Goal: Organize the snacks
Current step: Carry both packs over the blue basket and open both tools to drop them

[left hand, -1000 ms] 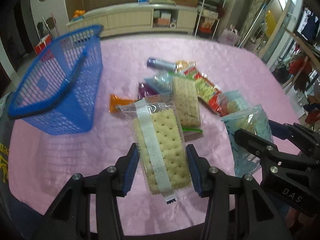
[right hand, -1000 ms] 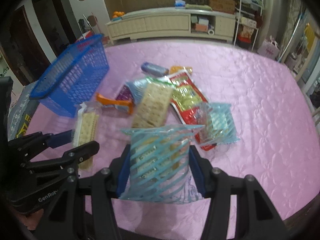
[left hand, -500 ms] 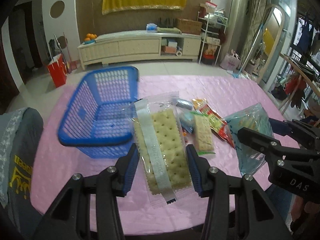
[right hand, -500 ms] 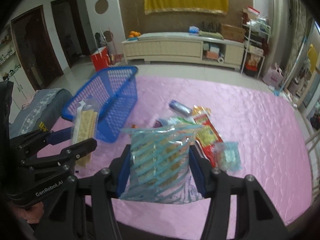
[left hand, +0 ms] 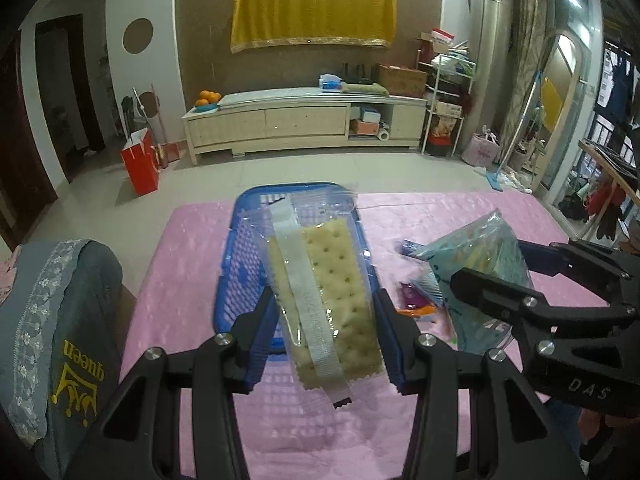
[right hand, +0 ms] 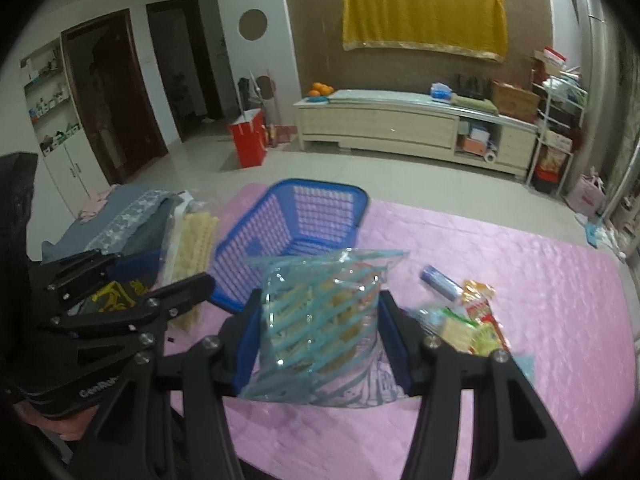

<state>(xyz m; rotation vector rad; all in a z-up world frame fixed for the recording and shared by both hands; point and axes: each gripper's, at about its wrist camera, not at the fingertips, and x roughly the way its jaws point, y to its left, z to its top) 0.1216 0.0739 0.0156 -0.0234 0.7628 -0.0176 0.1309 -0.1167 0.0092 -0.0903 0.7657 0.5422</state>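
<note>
Cracker pack (left hand: 324, 300), clear crinkly wrap, mesh plastic basket (right hand: 296, 236)

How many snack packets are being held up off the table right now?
2: a clear cracker packet in the left gripper, a blue-striped bag in the right gripper.

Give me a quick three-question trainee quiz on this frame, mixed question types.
1. True or false: the blue basket already holds snacks.
2. What does the left gripper hold? A) purple packet B) clear cracker pack C) nothing
3. Fill in: the right gripper grips a bag with light ____ stripes.

Key: 1 false, it looks empty; 2 B; 3 blue.
</note>
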